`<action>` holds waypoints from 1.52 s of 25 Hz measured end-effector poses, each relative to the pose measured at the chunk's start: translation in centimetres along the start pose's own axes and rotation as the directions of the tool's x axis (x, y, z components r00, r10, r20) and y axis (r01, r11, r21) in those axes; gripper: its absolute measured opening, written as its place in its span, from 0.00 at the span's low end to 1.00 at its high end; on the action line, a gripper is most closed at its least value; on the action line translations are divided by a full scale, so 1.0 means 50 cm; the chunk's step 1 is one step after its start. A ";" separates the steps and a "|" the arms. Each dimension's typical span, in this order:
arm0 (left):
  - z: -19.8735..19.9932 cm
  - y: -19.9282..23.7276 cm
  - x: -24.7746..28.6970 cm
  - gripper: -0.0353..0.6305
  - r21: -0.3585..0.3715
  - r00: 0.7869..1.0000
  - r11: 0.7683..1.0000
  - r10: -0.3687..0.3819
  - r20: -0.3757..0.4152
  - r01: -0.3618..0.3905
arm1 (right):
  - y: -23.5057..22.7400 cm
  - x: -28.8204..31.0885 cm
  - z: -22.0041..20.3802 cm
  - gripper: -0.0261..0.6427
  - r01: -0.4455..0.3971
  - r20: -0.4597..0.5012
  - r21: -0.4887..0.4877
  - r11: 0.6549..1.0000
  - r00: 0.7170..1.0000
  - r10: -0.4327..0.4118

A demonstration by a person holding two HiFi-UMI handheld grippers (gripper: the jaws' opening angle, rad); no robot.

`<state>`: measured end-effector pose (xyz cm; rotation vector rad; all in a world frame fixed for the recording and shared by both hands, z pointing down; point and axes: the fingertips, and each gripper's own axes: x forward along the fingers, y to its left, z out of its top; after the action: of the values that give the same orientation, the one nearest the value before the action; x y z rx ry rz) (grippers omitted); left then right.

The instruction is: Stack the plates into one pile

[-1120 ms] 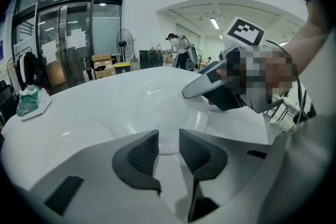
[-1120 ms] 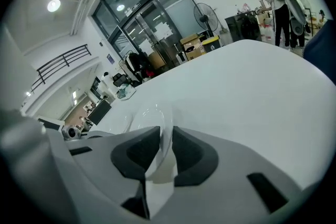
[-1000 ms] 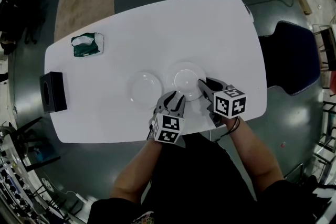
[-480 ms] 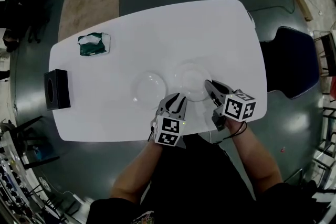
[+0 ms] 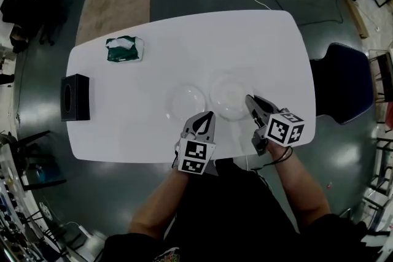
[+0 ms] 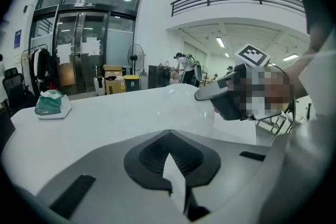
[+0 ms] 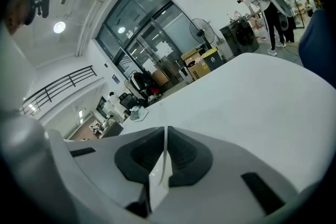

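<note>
Two round glassy plates [image 5: 187, 101] [image 5: 230, 94] (smooth white table [image 5: 123, 126])

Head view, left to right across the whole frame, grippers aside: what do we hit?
black rectangular box → crumpled green-and-white packet → left clear round plate → right clear round plate → dark blue chair

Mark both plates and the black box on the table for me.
left plate [image 5: 188, 101], head view, the middle of the plate.
right plate [image 5: 231, 95], head view, the middle of the plate.
black box [image 5: 78, 98], head view, its top face.
</note>
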<state>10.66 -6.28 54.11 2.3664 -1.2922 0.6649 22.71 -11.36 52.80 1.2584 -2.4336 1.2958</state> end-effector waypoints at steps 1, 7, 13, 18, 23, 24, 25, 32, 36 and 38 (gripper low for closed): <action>0.002 0.012 -0.010 0.08 -0.008 1.000 1.000 0.009 0.006 -0.009 | 0.012 0.006 0.000 0.08 -0.005 -0.002 -0.003 1.000 1.000 0.005; -0.009 0.098 -0.075 0.08 -0.040 0.997 0.997 0.067 0.031 -0.066 | 0.087 0.060 -0.017 0.08 -0.041 -0.020 -0.029 0.999 0.999 0.041; -0.031 0.187 -0.124 0.08 -0.064 0.993 0.993 0.107 0.039 -0.104 | 0.151 0.121 -0.041 0.08 -0.052 -0.033 -0.041 0.998 0.998 0.050; -0.040 0.243 -0.151 0.08 -0.067 0.993 0.992 0.114 0.043 -0.111 | 0.195 0.161 -0.066 0.08 -0.050 -0.046 -0.042 0.998 0.998 0.048; -0.053 0.285 -0.168 0.08 -0.069 0.993 0.992 0.111 0.041 -0.108 | 0.223 0.195 -0.098 0.08 -0.034 -0.066 -0.028 0.999 0.997 0.032; -0.055 0.290 -0.171 0.08 -0.070 0.993 0.992 0.109 0.040 -0.106 | 0.227 0.198 -0.105 0.08 -0.030 -0.072 -0.024 0.999 0.997 0.028; -0.058 0.293 -0.174 0.08 -0.071 0.994 0.992 0.106 0.038 -0.103 | 0.231 0.201 -0.111 0.08 -0.026 -0.077 -0.019 0.999 0.997 0.024; -0.079 0.308 -0.184 0.08 -0.081 0.996 0.994 0.083 0.032 -0.080 | 0.241 0.217 -0.152 0.08 -0.008 -0.091 0.065 0.998 0.996 0.014; -0.089 0.313 -0.185 0.08 -0.081 0.997 0.994 0.072 0.032 -0.070 | 0.224 0.221 -0.159 0.08 0.017 -0.072 0.132 0.991 0.997 -0.007; -0.093 0.313 -0.185 0.08 -0.079 0.997 0.995 0.067 0.029 -0.064 | 0.213 0.221 -0.166 0.08 0.029 -0.070 0.161 0.986 0.997 -0.018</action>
<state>-8.10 -5.65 54.14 2.2892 -1.3888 0.5879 5.72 -9.02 56.09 1.2526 -2.3000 1.5311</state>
